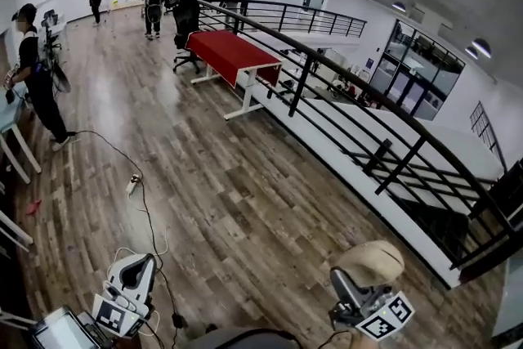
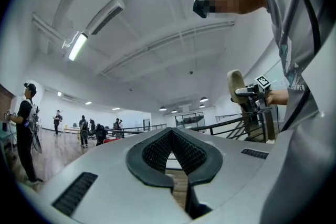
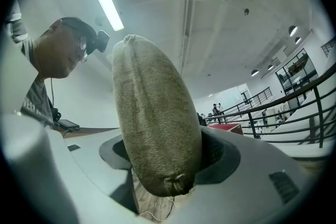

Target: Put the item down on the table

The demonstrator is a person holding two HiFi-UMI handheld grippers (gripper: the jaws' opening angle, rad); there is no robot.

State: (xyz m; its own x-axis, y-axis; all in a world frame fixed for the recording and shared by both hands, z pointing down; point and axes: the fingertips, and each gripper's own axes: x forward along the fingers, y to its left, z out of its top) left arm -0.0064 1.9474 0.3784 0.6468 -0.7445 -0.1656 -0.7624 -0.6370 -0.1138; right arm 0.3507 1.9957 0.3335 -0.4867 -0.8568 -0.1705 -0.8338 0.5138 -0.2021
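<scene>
Right hand-held gripper (image 3: 169, 152): closed on the item (image 3: 155, 128); one jaw stands on each side of its lower end.
Item: oblong tan fabric pouch, stitched shut at the bottom, where a loose thread hangs. It stands upright out of the jaws, in the air in front of me, above the wooden floor (image 1: 229, 200). Nothing is under it.
Why held so: my reading is that pinching the low end keeps the bulk above the jaws and steady for carrying.
Left hand-held gripper (image 2: 171, 134): jaw tips together, nothing between them. It is held low at my left and plays no part in the hold.
Red surface (image 1: 233, 53): the one table I can make out clearly. It sits beside the black railing (image 1: 359, 106), well apart from me.
Task state: judged as not yet set down, since no surface is within reach.
Hazard: a cable (image 1: 143, 200) trails across the floor ahead.
Writing: none on the item. Each cube carries square black-and-white markers and no words. The print on my shirt is too cut off to read.
</scene>
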